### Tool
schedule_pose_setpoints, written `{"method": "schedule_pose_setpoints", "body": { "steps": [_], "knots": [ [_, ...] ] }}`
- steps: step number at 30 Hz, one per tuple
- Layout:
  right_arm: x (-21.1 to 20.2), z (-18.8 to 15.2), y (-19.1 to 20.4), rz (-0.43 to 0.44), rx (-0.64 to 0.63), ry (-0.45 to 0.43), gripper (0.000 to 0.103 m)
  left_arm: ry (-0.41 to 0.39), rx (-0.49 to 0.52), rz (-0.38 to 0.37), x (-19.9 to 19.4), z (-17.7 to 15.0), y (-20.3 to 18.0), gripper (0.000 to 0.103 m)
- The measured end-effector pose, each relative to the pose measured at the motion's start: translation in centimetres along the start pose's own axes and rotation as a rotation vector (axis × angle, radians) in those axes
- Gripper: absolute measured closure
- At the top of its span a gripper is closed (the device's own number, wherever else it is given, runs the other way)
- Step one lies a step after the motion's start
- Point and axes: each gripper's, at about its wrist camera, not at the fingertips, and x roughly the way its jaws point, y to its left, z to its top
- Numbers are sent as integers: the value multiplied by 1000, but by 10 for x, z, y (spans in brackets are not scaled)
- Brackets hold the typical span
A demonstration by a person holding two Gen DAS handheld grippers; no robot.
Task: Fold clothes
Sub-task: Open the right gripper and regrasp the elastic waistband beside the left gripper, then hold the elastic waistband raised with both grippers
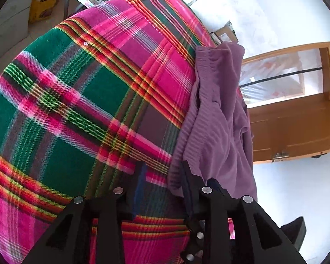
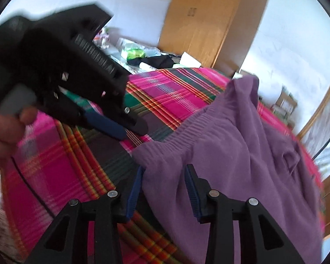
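Right wrist alone shows left gripper (image 2: 129,132) above blanket (image 2: 165,88).

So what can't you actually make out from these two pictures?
- Purple garment: its kind and full shape; it lies bunched, and the right wrist view's bottom edge cuts it off.
- Left claw in the right wrist view: motion blur hides whether it touches the plaid blanket.
- The person: only a blurred hand at that view's left edge.
- The clutter beyond the blanket: too small and blurred.
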Motion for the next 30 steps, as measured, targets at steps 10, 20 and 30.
{"method": "schedule_pose_setpoints", "body": {
  "steps": [10,20,30],
  "knots": [
    [12,4,-13,54,103,21,84,25,5,-16,-2,18,-2,68],
    [-27,-3,-51,207,299,-74,96,63,30,-47,31,54,-22,64],
    [-47,-12,-85,277,451,-140,96,138,-69,-199,73,85,-30,64]
  ]
}}
